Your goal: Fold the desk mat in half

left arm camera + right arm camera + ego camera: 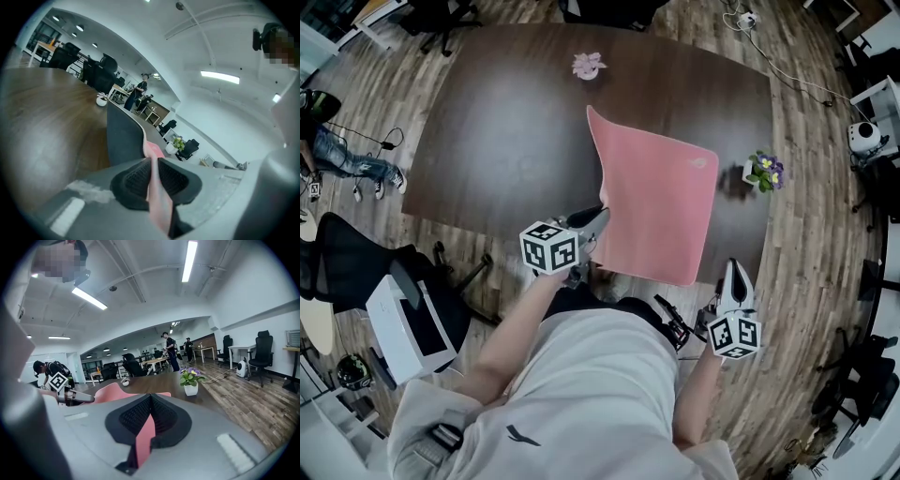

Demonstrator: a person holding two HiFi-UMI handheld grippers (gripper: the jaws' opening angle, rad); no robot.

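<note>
A pink desk mat [661, 206] lies on the dark wooden table [506, 122], with its left edge raised into a standing curve. My left gripper [602, 217] is shut on the near left corner of that raised edge. In the left gripper view the pink mat [152, 150] runs between the pads, and its grey underside [125, 136] stands upright beyond them. My right gripper [733, 267] hangs off the table's near edge, to the right of the flat near right corner and apart from it. Its jaws [151, 397] are shut, and the curled mat [110, 392] lies ahead to the left.
A small white pot of purple flowers [764, 173] stands just right of the mat, seen also as the pot [191, 380] in the right gripper view. A pink flower ornament [588, 66] sits at the far side. Office chairs and a white box [403, 323] stand near left.
</note>
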